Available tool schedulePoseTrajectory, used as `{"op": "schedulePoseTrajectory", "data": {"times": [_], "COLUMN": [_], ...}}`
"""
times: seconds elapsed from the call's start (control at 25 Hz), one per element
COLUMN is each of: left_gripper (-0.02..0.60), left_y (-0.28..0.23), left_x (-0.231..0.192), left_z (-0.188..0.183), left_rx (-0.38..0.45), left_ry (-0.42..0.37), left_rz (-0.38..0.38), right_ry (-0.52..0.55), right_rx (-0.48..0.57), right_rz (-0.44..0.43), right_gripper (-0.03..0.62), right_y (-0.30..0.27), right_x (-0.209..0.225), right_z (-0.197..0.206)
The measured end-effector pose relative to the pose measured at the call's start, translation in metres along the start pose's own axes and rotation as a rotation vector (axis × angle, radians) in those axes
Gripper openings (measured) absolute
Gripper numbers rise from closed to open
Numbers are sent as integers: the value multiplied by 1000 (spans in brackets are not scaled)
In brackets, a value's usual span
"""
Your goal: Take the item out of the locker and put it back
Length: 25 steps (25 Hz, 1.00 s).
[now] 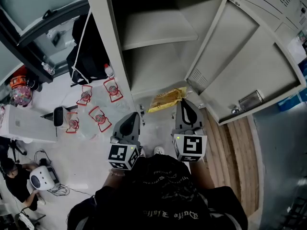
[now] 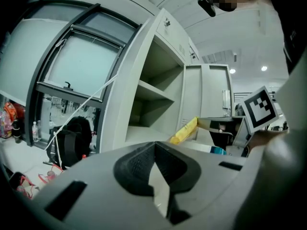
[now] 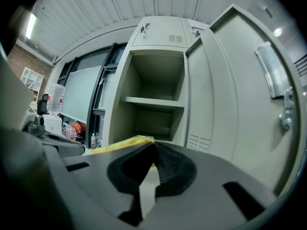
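The grey locker (image 1: 158,32) stands open, its door (image 1: 240,61) swung out to the right, and both compartments look bare. A yellow packet (image 1: 165,99) hangs in front of the lower compartment's edge. My right gripper (image 1: 186,104) is shut on the packet's right end. In the right gripper view the packet (image 3: 120,143) runs left from the closed jaw tips. The left gripper view shows the packet (image 2: 184,131) sticking out of the right gripper toward the locker. My left gripper (image 1: 129,121) is held beside the right one, shut with nothing in it.
A black backpack (image 1: 88,44) leans left of the locker. Several red-framed items (image 1: 98,116) lie on the pale floor. A white device (image 1: 43,176) and a crouching person (image 1: 14,181) are at lower left. Wooden flooring (image 1: 235,147) runs under the open door.
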<state>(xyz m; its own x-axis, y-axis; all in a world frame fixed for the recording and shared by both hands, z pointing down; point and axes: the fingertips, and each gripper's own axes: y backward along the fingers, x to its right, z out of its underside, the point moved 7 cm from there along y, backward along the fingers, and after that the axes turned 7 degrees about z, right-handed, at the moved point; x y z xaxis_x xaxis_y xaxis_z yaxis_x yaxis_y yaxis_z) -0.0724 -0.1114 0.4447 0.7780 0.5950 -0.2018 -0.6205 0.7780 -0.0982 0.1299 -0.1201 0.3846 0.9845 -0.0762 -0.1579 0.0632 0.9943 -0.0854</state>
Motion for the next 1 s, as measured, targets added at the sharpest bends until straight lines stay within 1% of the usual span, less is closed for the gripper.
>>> {"op": "schedulePoseTrajectory", "data": {"times": [0.2, 0.36, 0.52, 0.76, 1.0], "left_gripper": [8, 8, 8, 8, 8], "left_y": [-7, -14, -17, -12, -10], "left_x": [-1, 0, -1, -6, -10], "left_z": [-2, 1, -1, 1, 0], "left_rx": [10, 6, 11, 13, 15], "left_ry": [-3, 2, 3, 10, 17], "left_rz": [7, 15, 5, -30, -60], "right_ry": [10, -23, -15, -29, -17], "right_rx": [-38, -11, 23, 54, 79], "right_rz": [-2, -3, -12, -20, -39], "right_gripper": [6, 6, 6, 6, 6], "right_y": [-1, -3, -12, -27, -47], "right_x": [1, 5, 8, 7, 3], "right_z": [8, 2, -9, -22, -29]}}
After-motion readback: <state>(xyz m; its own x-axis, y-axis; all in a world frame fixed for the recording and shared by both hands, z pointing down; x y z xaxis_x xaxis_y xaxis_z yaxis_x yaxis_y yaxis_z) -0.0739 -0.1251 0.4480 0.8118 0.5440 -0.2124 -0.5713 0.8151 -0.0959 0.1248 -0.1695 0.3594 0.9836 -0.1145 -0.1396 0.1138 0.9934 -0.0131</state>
